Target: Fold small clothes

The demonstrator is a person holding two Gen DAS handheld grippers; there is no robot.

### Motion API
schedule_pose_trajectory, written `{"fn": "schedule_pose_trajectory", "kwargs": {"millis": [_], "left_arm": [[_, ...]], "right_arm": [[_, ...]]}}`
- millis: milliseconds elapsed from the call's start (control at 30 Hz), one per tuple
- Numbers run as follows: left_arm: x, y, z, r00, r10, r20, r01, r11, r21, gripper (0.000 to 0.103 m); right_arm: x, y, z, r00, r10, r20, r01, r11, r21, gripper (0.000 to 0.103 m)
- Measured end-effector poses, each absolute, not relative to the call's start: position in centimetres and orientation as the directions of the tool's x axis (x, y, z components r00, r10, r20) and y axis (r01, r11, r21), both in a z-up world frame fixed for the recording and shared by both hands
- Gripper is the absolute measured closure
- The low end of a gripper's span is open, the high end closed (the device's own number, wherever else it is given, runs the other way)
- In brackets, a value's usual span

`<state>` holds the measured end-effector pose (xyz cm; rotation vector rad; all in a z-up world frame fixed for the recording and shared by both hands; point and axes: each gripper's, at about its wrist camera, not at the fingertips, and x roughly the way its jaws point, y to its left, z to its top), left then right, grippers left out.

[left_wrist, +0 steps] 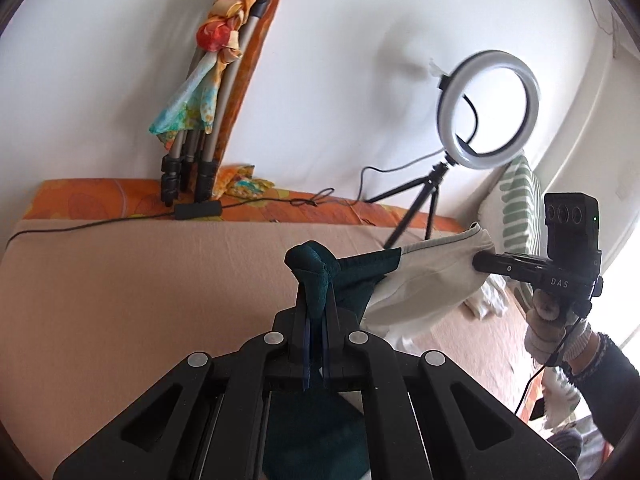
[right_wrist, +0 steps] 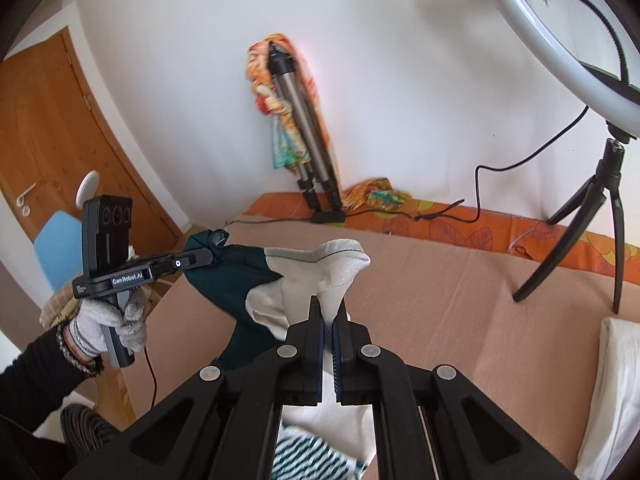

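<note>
A small garment, dark teal (left_wrist: pixel 352 276) at one end and white (left_wrist: pixel 432 276) at the other, hangs stretched in the air between my two grippers above the beige bed. My left gripper (left_wrist: pixel 316 276) is shut on the teal end. My right gripper (right_wrist: pixel 329 304) is shut on the white end (right_wrist: pixel 336 264). The right gripper also shows in the left wrist view (left_wrist: pixel 480 260), and the left gripper in the right wrist view (right_wrist: pixel 208 254). The teal part (right_wrist: pixel 236 276) sags toward the bed. A striped part (right_wrist: pixel 308 452) hangs below the right gripper.
The beige bed sheet (left_wrist: pixel 140 300) lies below. A ring light on a tripod (left_wrist: pixel 488 108) stands at the far right of the bed. A folded tripod with a colourful scarf (left_wrist: pixel 216 80) leans on the wall. A cable (left_wrist: pixel 280 202) runs along the orange edge. White cloth (right_wrist: pixel 616 392) lies at right.
</note>
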<state>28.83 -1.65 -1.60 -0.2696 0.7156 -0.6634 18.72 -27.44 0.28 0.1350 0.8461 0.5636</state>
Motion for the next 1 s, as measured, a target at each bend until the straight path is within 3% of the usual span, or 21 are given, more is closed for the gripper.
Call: {"fn": "schedule_pose_trajectory", "kwargs": {"millis": [400, 700, 1000], "left_arm": [[16.9, -1.9, -5.1, 0.506, -0.633, -0.586, 0.521, 0.766, -0.377, 0.101], [12.9, -1.5, -7.6, 0.502, -0.597, -0.626, 0.522, 0.786, -0.331, 0.101], [8.9, -1.1, -7.3, 0.481, -0.575, -0.662, 0.591, 0.77, -0.239, 0.091]], "right_arm": [[5.9, -26.0, -3.4, 0.497, 0.485, -0.72, -0.419, 0.86, 0.29, 0.102], [1.0, -25.3, -6.2, 0.523, 0.402, -0.751, -0.418, 0.889, 0.185, 0.102], [-2.3, -25.1, -6.1, 0.561, 0.326, -0.761, -0.457, 0.889, 0.044, 0.096]]}}
